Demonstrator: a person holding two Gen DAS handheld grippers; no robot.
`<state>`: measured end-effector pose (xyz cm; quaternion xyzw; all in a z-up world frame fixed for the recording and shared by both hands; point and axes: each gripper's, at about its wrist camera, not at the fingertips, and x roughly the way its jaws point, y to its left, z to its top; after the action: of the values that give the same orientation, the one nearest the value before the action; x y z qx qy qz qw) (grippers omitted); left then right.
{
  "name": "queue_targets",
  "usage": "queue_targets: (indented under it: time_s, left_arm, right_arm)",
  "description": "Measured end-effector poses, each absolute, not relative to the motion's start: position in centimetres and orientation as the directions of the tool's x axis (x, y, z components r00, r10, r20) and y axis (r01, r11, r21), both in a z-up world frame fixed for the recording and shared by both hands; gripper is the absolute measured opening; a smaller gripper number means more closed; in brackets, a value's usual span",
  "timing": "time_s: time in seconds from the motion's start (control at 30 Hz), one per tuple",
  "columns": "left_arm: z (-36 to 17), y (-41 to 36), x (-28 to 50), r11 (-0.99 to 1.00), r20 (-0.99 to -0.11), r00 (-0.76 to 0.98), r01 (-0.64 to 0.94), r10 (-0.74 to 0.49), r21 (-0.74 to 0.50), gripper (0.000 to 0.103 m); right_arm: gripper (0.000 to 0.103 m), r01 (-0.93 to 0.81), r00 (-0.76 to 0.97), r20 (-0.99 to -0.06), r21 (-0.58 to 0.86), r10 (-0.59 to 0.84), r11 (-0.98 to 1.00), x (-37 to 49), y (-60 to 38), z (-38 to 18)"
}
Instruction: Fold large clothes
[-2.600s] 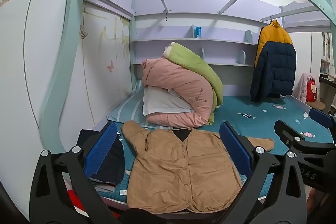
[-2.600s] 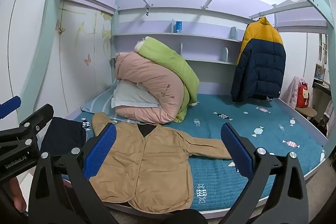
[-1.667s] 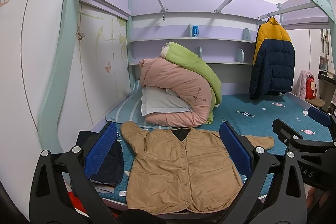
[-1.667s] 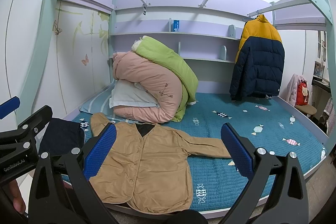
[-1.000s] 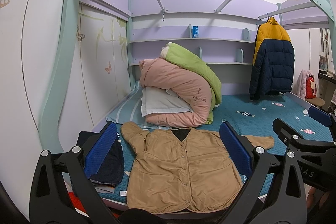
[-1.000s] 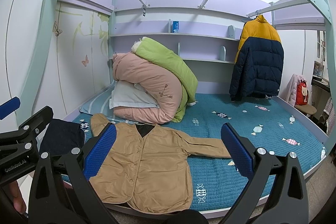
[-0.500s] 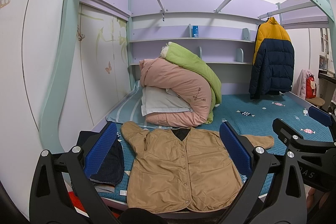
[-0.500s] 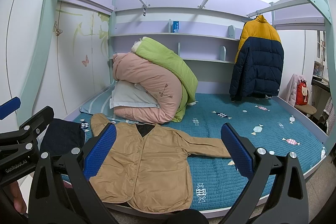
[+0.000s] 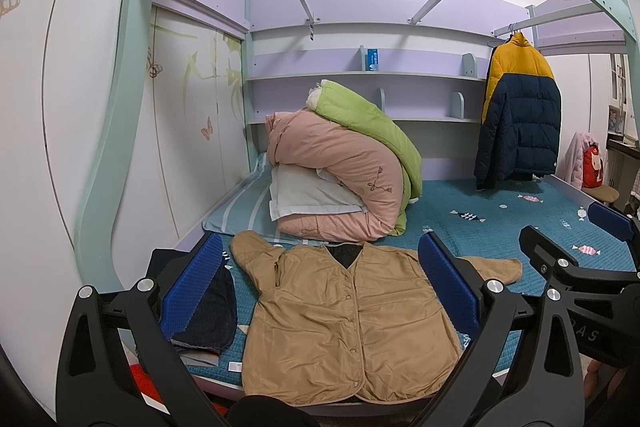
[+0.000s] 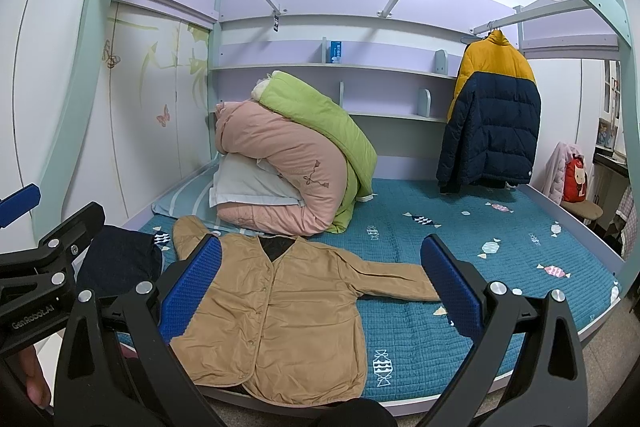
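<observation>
A tan buttoned jacket (image 9: 344,323) lies flat, front up, at the near edge of the teal bed (image 9: 500,227), sleeves spread to both sides. It also shows in the right wrist view (image 10: 280,311). My left gripper (image 9: 320,287) is open and empty, held in front of the bed above the jacket's hem. My right gripper (image 10: 320,283) is open and empty, held to the right of the left one. Neither touches the jacket. The right gripper's body shows at the right edge of the left wrist view.
A folded dark navy garment (image 9: 208,307) lies left of the jacket. Rolled pink and green quilts (image 9: 344,171) on a pillow sit behind it. A yellow and navy puffer coat (image 9: 516,115) hangs at the back right. The bunk frame (image 9: 120,107) arches overhead.
Both grippers have held almost still, with only a slight drift of the view. The jacket has not moved.
</observation>
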<state>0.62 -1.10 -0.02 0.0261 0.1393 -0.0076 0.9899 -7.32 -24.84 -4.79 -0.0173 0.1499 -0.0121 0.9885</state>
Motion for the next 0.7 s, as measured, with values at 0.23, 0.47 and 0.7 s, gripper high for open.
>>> queue_targets:
  time_s: [0.23,0.47,0.7]
  left_arm:
    - [0.00,-1.18,0.63,0.998,-0.277,0.961,0.023,-0.008,0.050,0.098]
    - [-0.04,-1.31,0.64,0.998,-0.277,0.961,0.023,-0.008,0.051,0.098]
    - [-0.12,-1.23,0.67,0.998,-0.278,0.961,0.022,-0.007,0.051,0.098]
  right_arm:
    - [0.096,0.019,0.955,-0.295,-0.040,-0.029,0.999,-7.41,-24.74,-4.75]
    - [0.096,0.016,0.955,-0.297,-0.041,-0.027,0.999,-7.59,-24.62,-4.46]
    - [0.096,0.016,0.954,-0.298,-0.040,-0.027,0.999,-7.62,-24.65,-4.49]
